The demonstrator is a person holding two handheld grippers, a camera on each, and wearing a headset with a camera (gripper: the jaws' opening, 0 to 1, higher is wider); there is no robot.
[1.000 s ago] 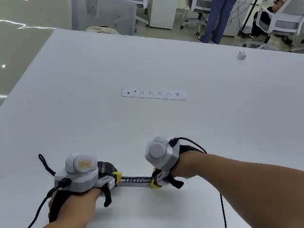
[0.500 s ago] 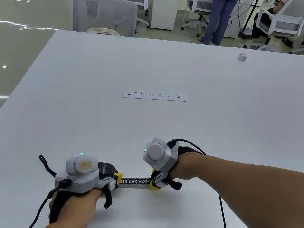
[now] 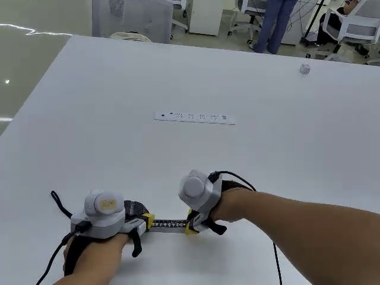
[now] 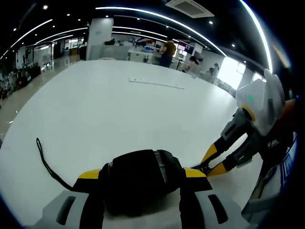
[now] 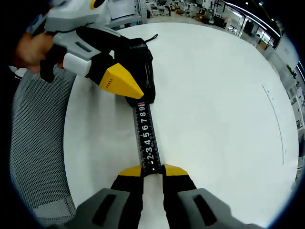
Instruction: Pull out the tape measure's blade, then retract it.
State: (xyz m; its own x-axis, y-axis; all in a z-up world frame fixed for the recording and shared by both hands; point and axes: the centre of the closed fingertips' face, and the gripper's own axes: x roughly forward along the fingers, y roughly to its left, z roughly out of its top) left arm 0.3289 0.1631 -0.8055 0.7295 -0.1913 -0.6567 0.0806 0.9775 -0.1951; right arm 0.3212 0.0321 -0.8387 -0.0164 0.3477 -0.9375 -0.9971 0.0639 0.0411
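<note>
Left gripper view: the black tape measure (image 4: 138,191) sits between the two yellow-tipped fingers of the left gripper (image 4: 142,172). The fingers are spread to the case's width and clamp its two sides. The case takes up the whole gap, so its underside and its mouth are hidden. A thin black strap (image 4: 47,164) trails from the case across the white table (image 4: 109,100).

Right gripper view: the right gripper (image 5: 152,170) has its fingers pressed together on the free end of the blade (image 5: 145,136). The end hook is covered by the tips. The blade runs straight from the fingers into the case, a short length out, with the numbers 2 to 9 readable. One finger of the left gripper lies against the near side of the case, and the far one is hidden behind it.

Head view: both grippers are low at the near side of the table, with the blade bridging them. The left gripper's body covers most of the case. A power strip (image 3: 195,117) lies well apart, further up the table.
</note>
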